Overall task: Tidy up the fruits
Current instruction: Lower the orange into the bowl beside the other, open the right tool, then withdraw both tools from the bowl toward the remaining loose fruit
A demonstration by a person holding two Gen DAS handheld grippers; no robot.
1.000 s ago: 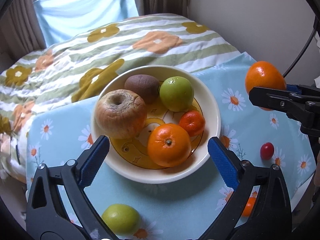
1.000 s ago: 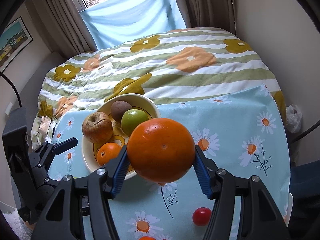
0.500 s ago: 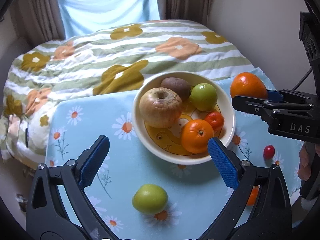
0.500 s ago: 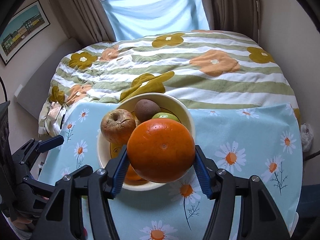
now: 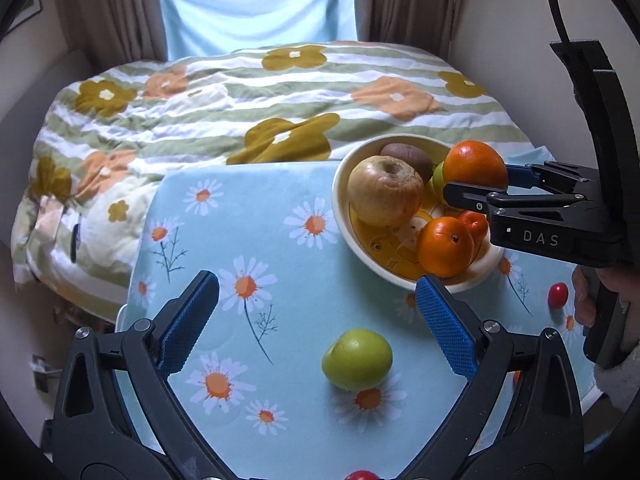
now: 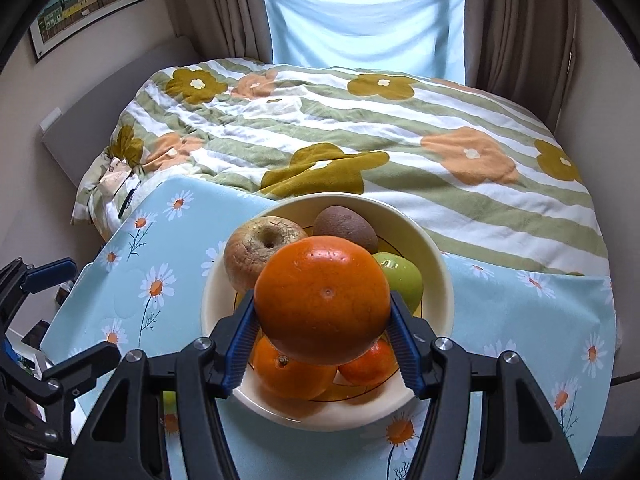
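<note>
Five fruits are already gathered in the bowl (image 6: 438,280), a sixth, the large orange (image 6: 322,300), is held clenched above it by the right hand-held gripper (image 6: 322,340), while the green apple (image 5: 357,359) and cherry tomato (image 5: 557,295) (both on the tabletop (image 5: 248,200) beside the bowl) remain, the left hand-held gripper (image 5: 316,320) being released.

The right gripper (image 6: 322,346), a black two-finger tool with blue ribbed pads, points steeply down and its pads press on both sides of a large round orange (image 6: 322,300), which is held in the air. The left gripper (image 5: 316,324), of the same black and blue build, also points down, with its jaws wide apart and nothing between them. A person's hand (image 5: 592,300) grasps the right handle.
</note>
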